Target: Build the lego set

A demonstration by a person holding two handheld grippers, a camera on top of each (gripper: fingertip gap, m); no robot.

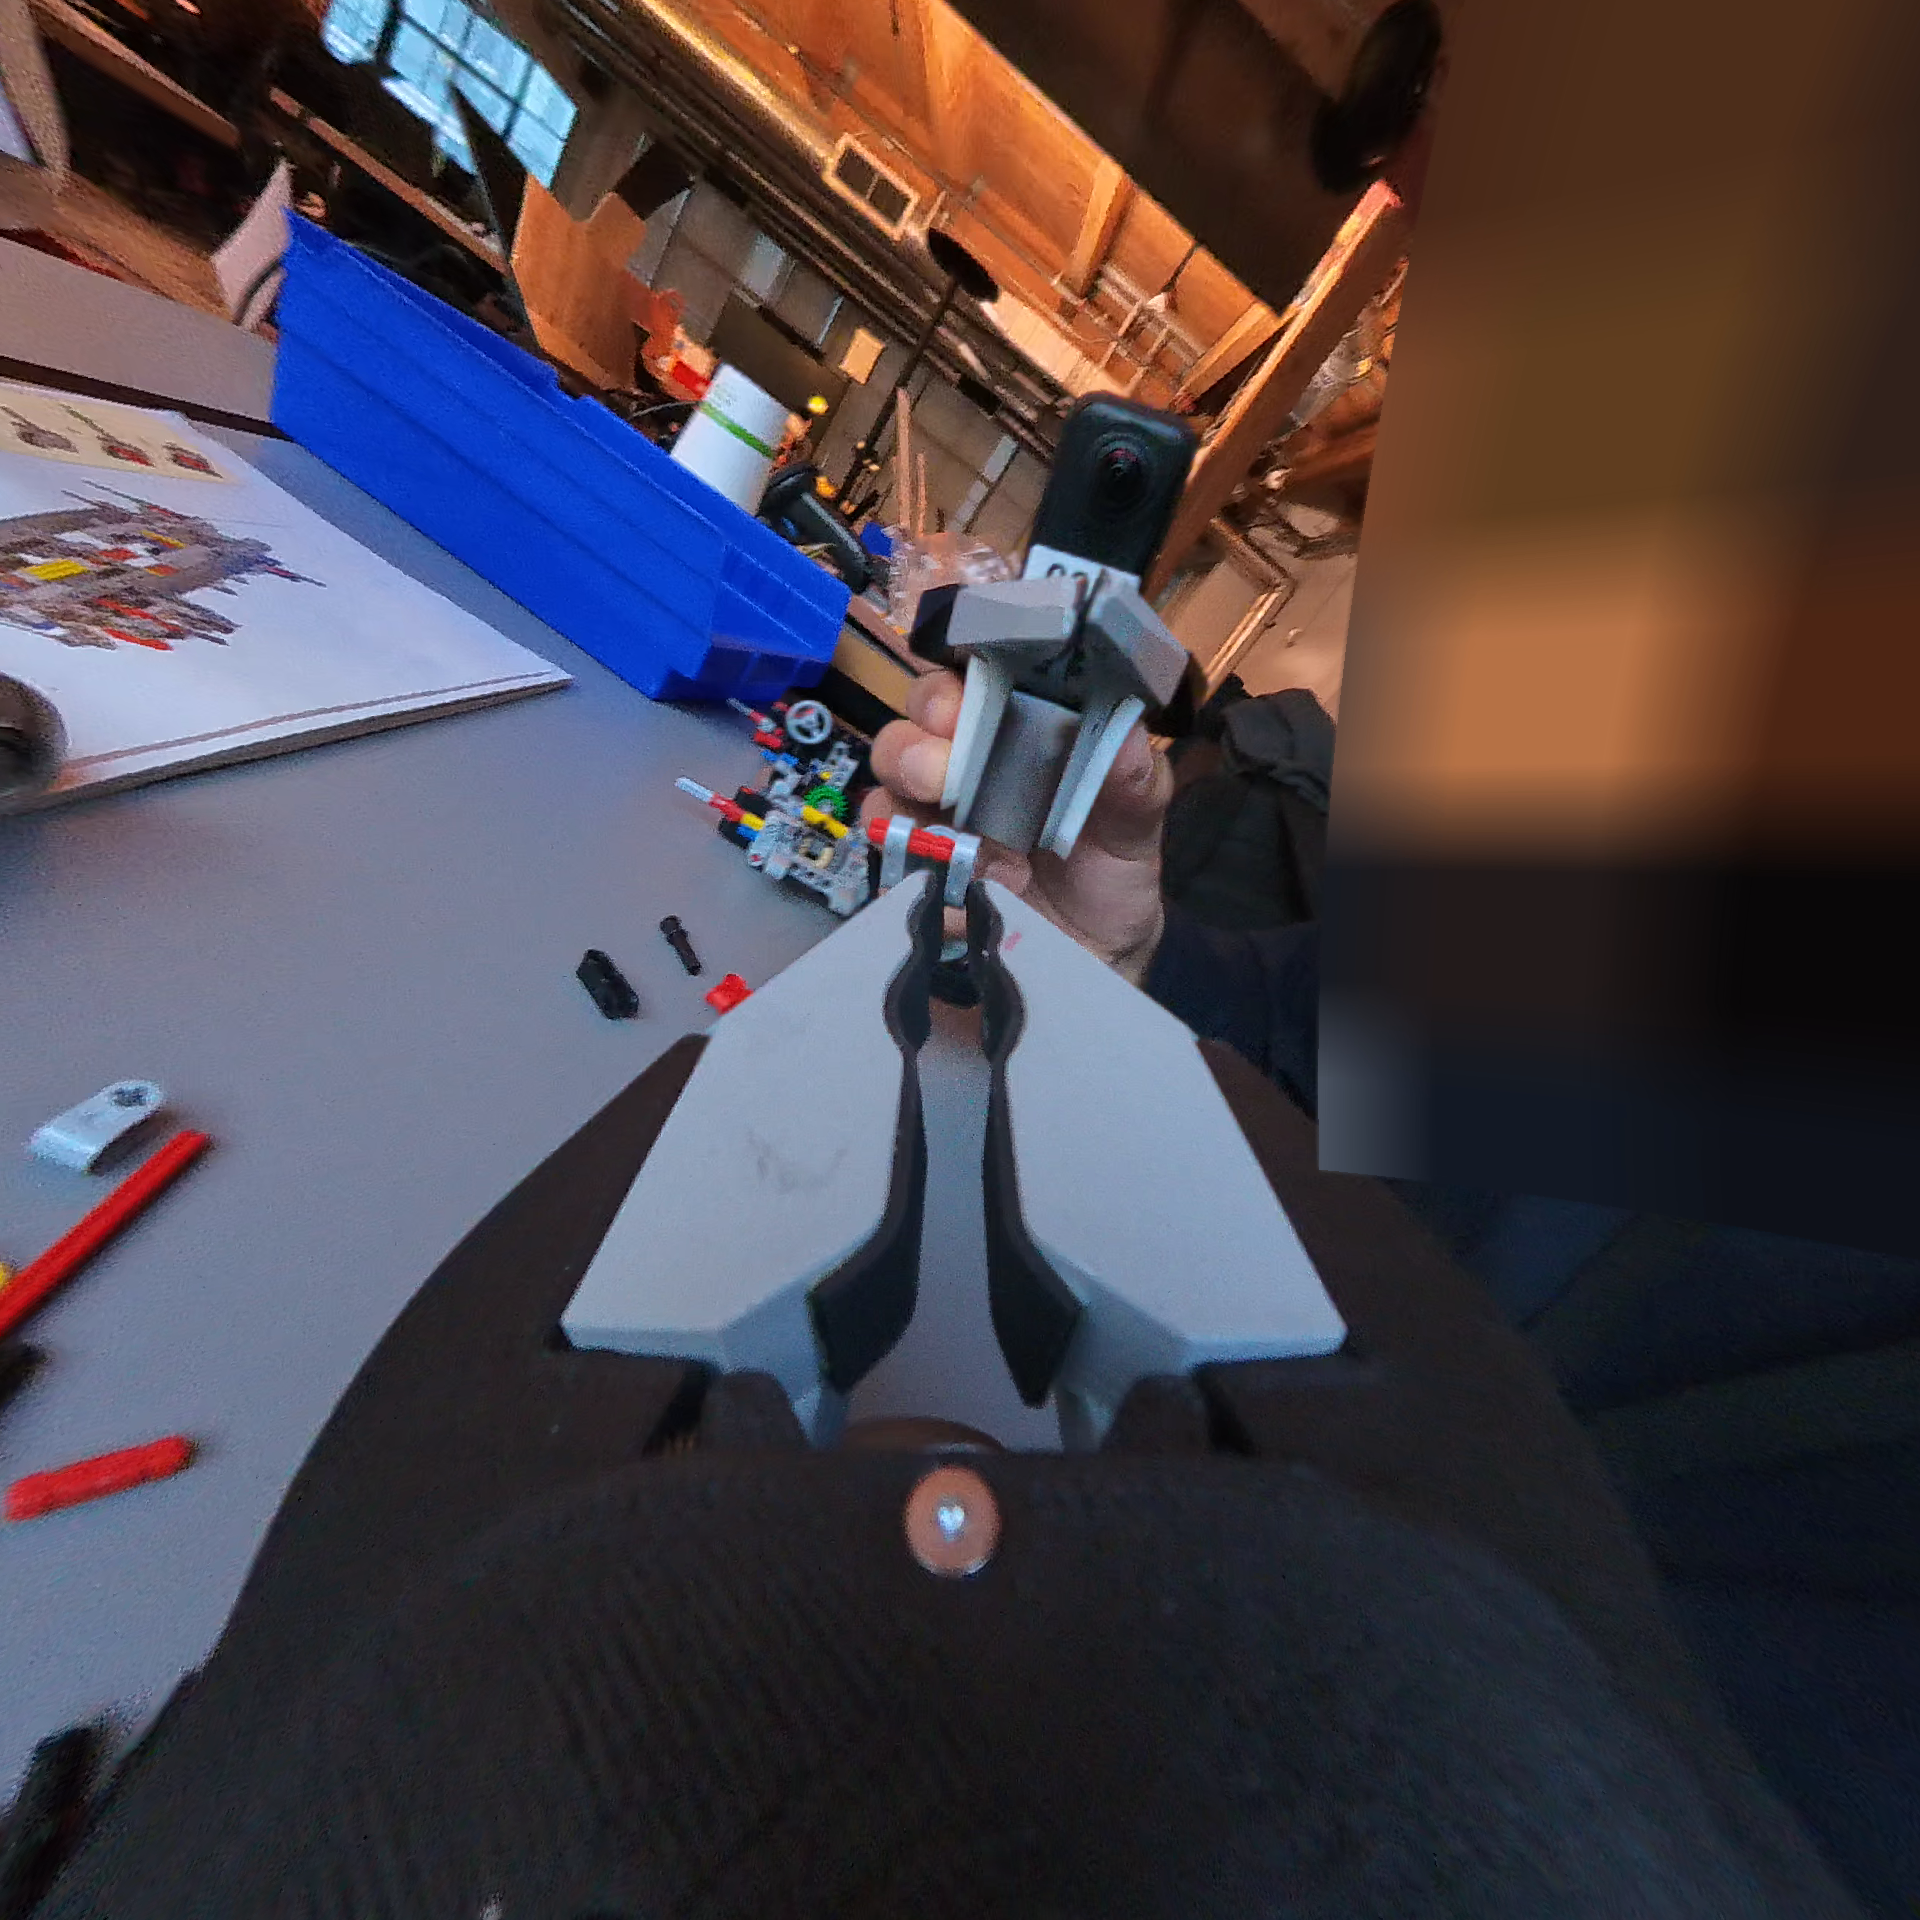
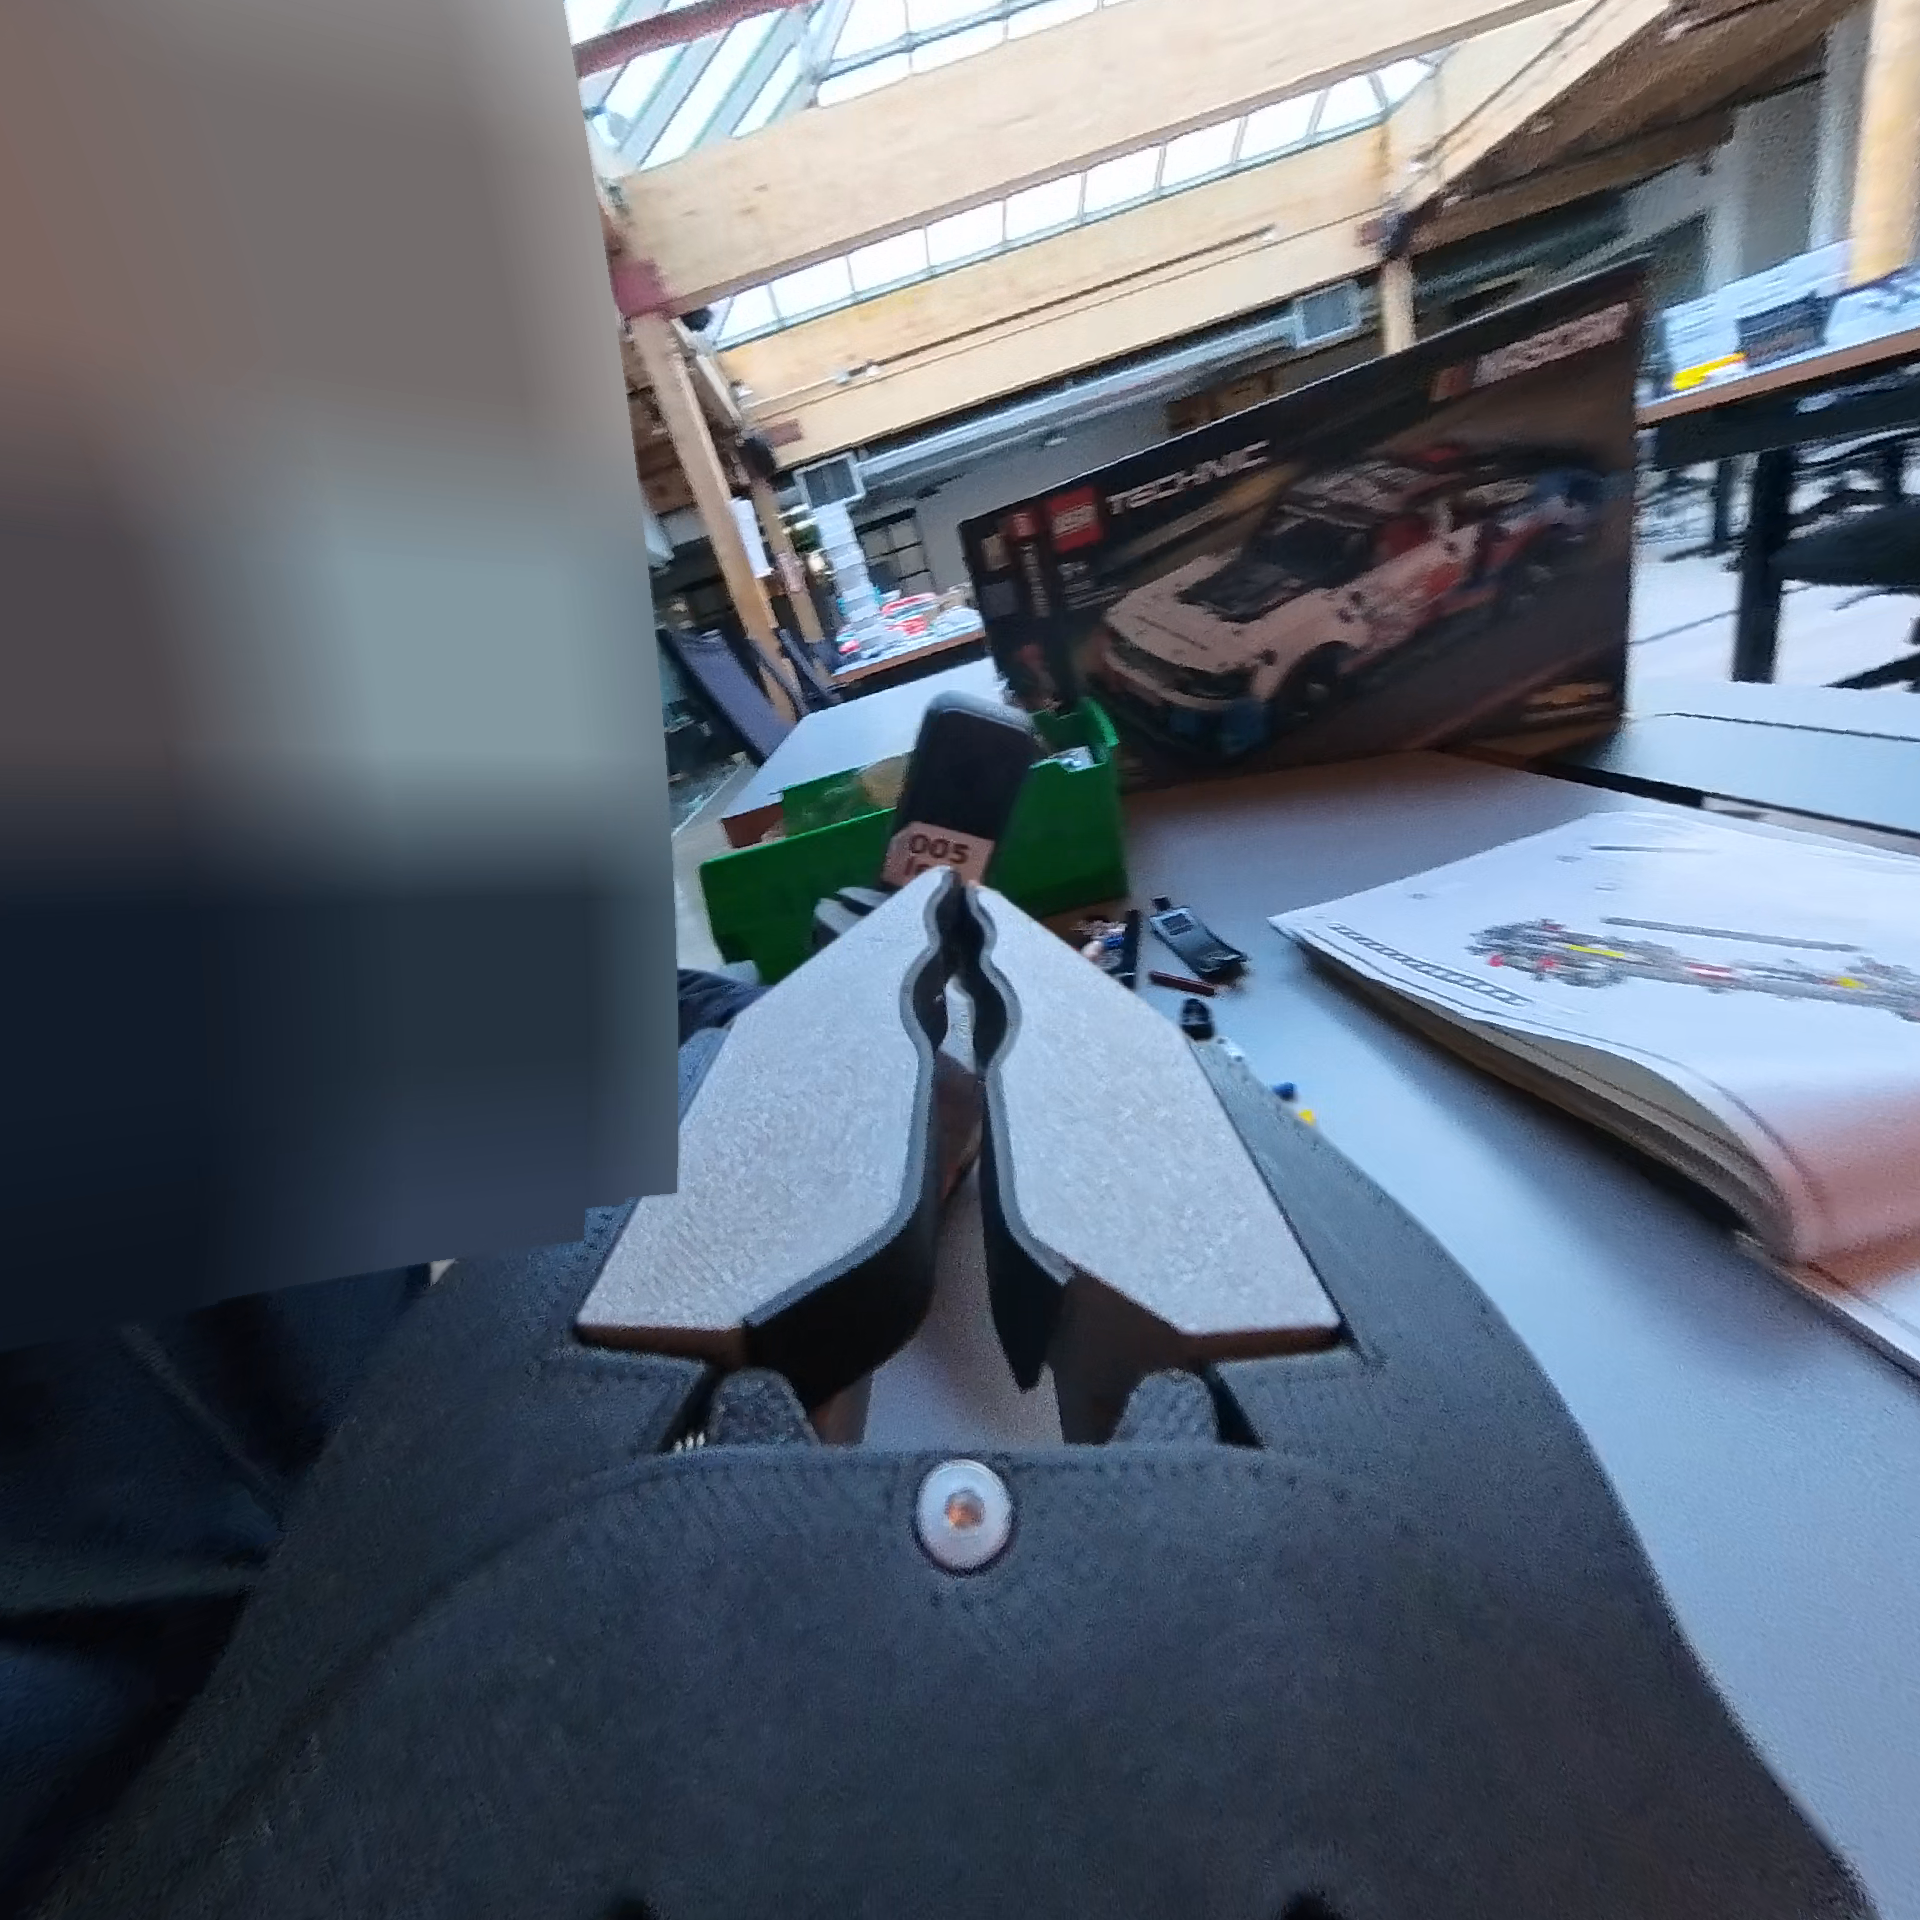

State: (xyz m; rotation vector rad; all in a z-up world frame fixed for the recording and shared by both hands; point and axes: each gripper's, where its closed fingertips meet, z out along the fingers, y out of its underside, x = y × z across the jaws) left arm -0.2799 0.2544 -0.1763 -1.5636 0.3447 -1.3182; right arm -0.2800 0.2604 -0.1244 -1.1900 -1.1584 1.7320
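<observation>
Left gripper (image 1: 951,904): jaws nearly closed, black pads pinching the lower end of a small grey-and-red brick assembly (image 1: 928,847), made of 2 light-grey link pieces joined by a red axle. The assembly sticks up out of the fingertips, lifted clear of the grey table (image 1: 436,935). A dark round part sits in the notch between the pads just below the tips; too blurred to say what it is.

Right gripper (image 2: 958,894): jaws closed, wavy black pads meeting at the tips, nothing seen between them. In the left wrist view it hangs just beyond the held assembly, gripped by a hand (image 1: 1081,831), fingers aimed down and toward the camera, black camera on top.

Near the left gripper on the table: a black connector (image 1: 606,982), a black pin (image 1: 681,943) and a small red piece (image 1: 727,992), all loose and apart from each other. Behind them, a partly built brick model (image 1: 805,821) with a green gear and yellow, red and blue bits. Farther left: a grey link (image 1: 99,1122), a long red axle (image 1: 99,1231), a red beam (image 1: 99,1475). An open instruction booklet (image 1: 312,644) lies at left, with a blue bin (image 1: 499,457) behind it.

Right wrist view: a green bin (image 2: 1060,831) directly behind the fingertips, the left gripper's camera body in front of it. A large dark product box (image 2: 1351,582) with a white car picture stands upright behind the bin. Small dark parts (image 2: 1195,945) are scattered between the bin and the booklet (image 2: 1558,987).
</observation>
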